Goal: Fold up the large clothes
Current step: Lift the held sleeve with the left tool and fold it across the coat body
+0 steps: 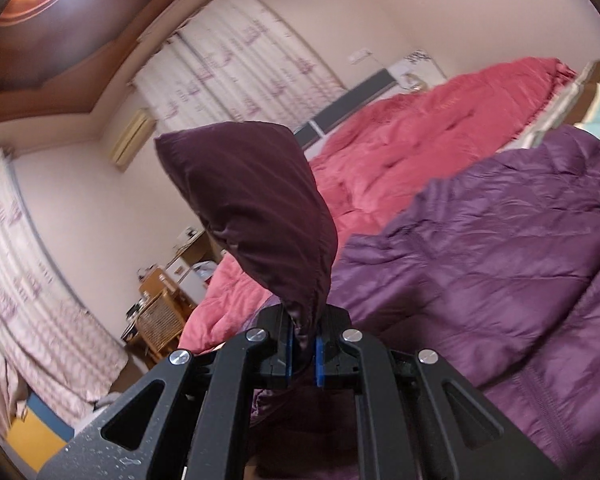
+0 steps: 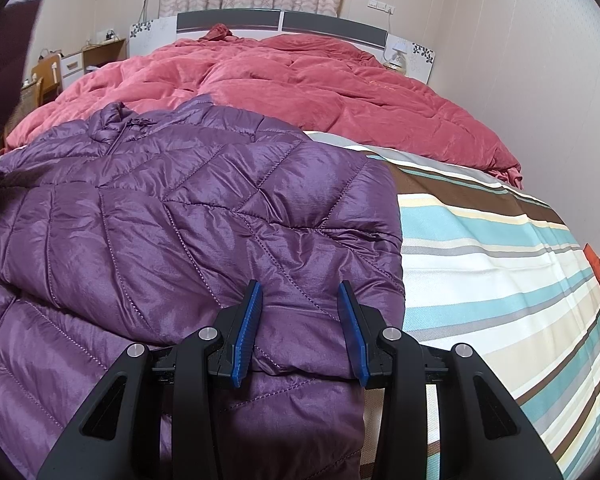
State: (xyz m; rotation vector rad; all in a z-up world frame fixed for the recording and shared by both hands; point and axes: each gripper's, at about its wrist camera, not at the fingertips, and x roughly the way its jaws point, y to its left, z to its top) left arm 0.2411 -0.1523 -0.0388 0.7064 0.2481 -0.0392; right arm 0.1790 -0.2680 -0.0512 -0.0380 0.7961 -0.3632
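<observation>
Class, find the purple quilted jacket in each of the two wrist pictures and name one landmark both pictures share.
Left wrist view: the purple quilted jacket fills the right and lower right, a dark fold of it pinched in the left gripper.
Right wrist view: it covers the left and centre, under the right gripper.
Shared landmark: the pink quilt behind it.

no legible text, labels or numbers

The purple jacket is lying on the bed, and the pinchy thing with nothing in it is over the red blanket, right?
Not quite. The right gripper with open fingers is over the purple jacket, not the red blanket, which lies farther up the bed. The right wrist view shows it. The jacket is indeed lying on the bed.
</observation>
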